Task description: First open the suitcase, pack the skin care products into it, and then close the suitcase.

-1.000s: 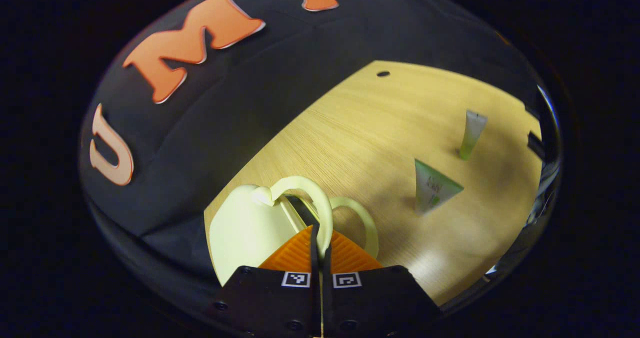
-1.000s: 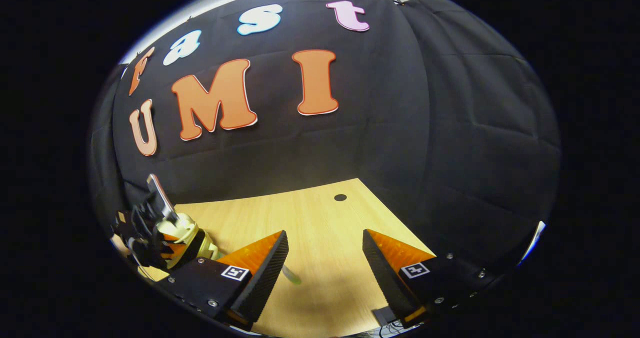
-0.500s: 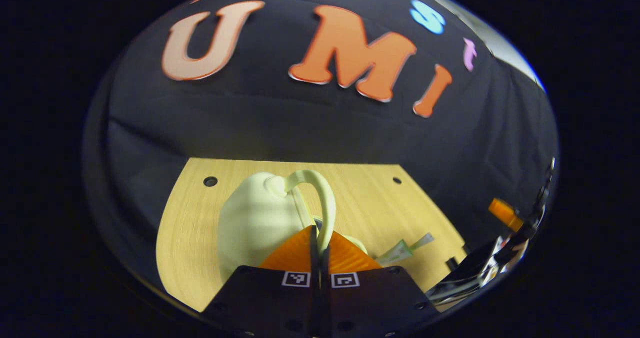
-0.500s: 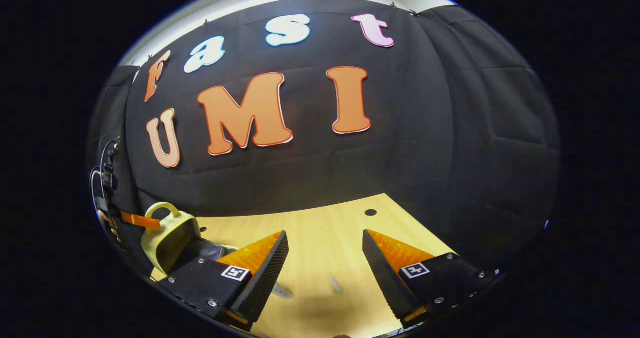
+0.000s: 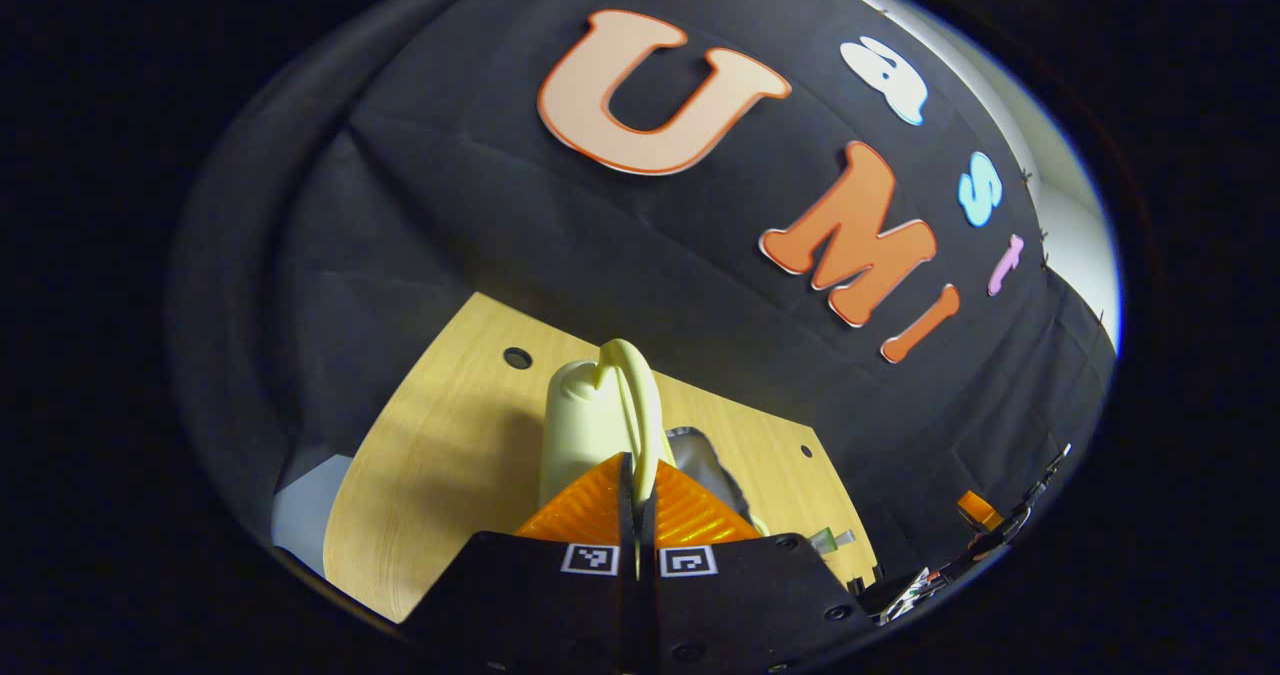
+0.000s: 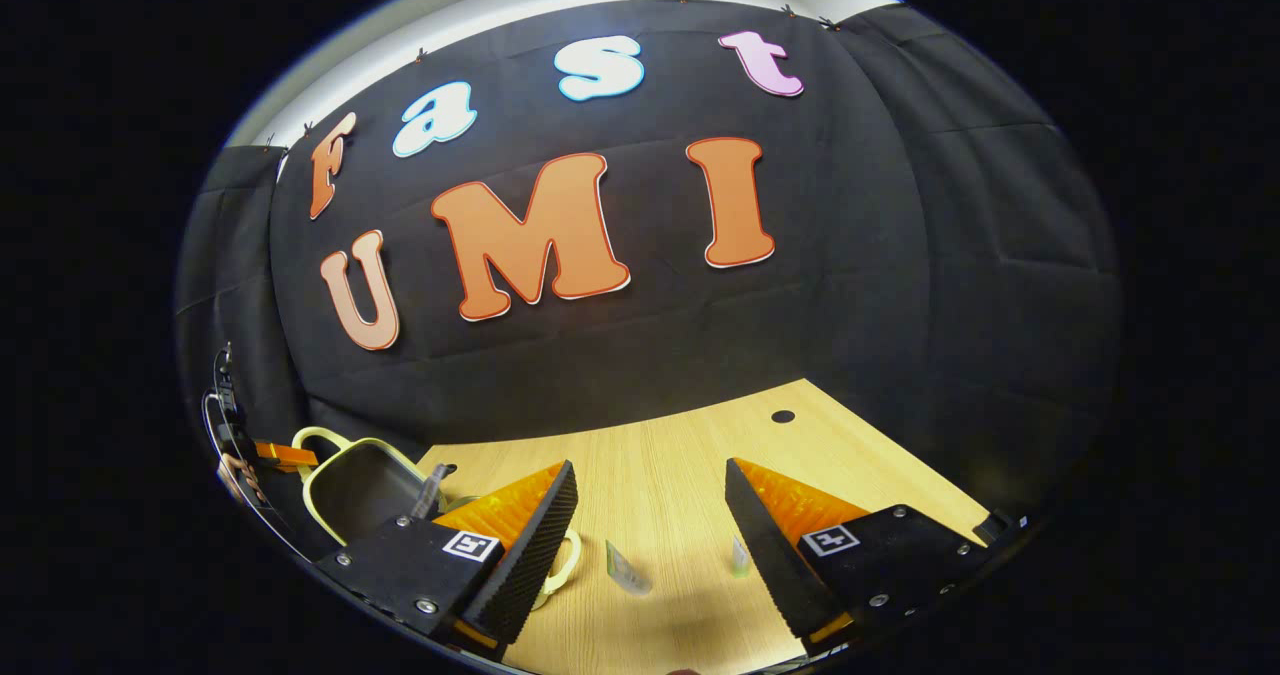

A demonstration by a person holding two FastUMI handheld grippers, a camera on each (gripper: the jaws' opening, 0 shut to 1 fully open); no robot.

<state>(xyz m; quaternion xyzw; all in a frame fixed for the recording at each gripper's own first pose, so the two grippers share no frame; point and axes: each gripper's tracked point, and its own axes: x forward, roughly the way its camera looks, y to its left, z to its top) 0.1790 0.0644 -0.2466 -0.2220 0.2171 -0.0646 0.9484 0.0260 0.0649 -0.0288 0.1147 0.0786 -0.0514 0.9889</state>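
Item: small pale-yellow hard-shell suitcase [image 5: 575, 425] at the left end of the light wooden table [image 5: 440, 455], its lid raised by the looped handle [image 5: 632, 405], on which my left gripper [image 5: 637, 480] is clamped. Right gripper [image 6: 650, 515] spread wide and empty above two small skin care tubes [image 6: 627, 567] lying beside the case. I'd swing the lid fully back before letting go, so it won't drop shut.
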